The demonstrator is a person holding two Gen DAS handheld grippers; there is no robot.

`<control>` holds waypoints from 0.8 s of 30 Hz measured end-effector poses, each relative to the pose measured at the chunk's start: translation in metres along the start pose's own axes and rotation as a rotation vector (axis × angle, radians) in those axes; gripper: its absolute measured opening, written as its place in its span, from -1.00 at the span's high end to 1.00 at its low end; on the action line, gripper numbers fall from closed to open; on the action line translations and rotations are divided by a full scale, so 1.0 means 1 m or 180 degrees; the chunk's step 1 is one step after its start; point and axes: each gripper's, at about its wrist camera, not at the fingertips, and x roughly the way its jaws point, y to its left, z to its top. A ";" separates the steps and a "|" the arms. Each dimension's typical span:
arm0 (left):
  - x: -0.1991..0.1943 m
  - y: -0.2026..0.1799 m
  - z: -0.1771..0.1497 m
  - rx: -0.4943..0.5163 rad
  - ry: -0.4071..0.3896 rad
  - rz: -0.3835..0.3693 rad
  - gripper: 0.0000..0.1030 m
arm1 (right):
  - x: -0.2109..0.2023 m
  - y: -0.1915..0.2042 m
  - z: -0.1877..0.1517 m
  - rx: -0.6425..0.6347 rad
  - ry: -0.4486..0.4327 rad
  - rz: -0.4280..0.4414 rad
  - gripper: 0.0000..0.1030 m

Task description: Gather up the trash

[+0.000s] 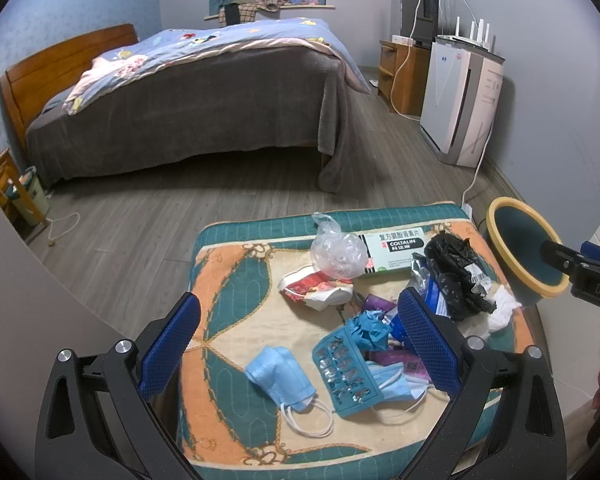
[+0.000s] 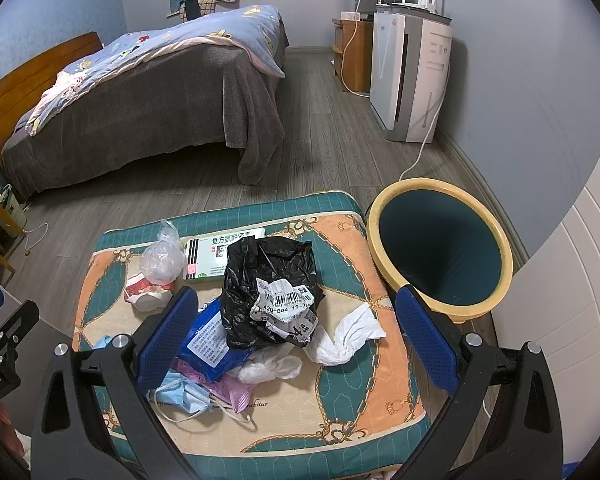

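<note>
Both hand-held grippers, left (image 1: 300, 344) and right (image 2: 296, 340), hover spread wide above trash on the patterned cushion (image 2: 352, 384): black bag (image 2: 268, 276) centre, bin (image 2: 440, 248) right.

trash on patterned cushion (image 2: 352, 364) | black crumpled bag (image 2: 268, 276) with barcode label, centre | white tissue (image 2: 350, 338) just beside it | green medicine box (image 1: 394, 250) flat at back | clear bag (image 1: 338, 252) | blue face mask (image 1: 280, 376) and blister pack (image 1: 346, 372) flat in front | bin (image 2: 440, 248) with yellow rim, beside cushion, tilted
</note>
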 end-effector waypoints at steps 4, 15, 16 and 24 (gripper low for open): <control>0.000 0.000 0.000 0.0004 -0.0002 0.0007 -0.90 | 0.002 0.003 -0.002 -0.0004 0.0012 0.0005 -0.89; 0.000 -0.001 0.000 0.0009 0.0001 0.0013 -0.90 | 0.002 0.002 -0.004 0.0019 0.0030 0.0025 -0.89; 0.000 0.000 0.001 0.0010 0.0001 0.0012 -0.90 | 0.003 0.002 -0.004 0.0024 0.0033 0.0029 -0.89; 0.000 -0.001 0.000 0.0013 0.0001 0.0016 -0.90 | 0.004 0.002 -0.005 0.0031 0.0045 0.0037 -0.89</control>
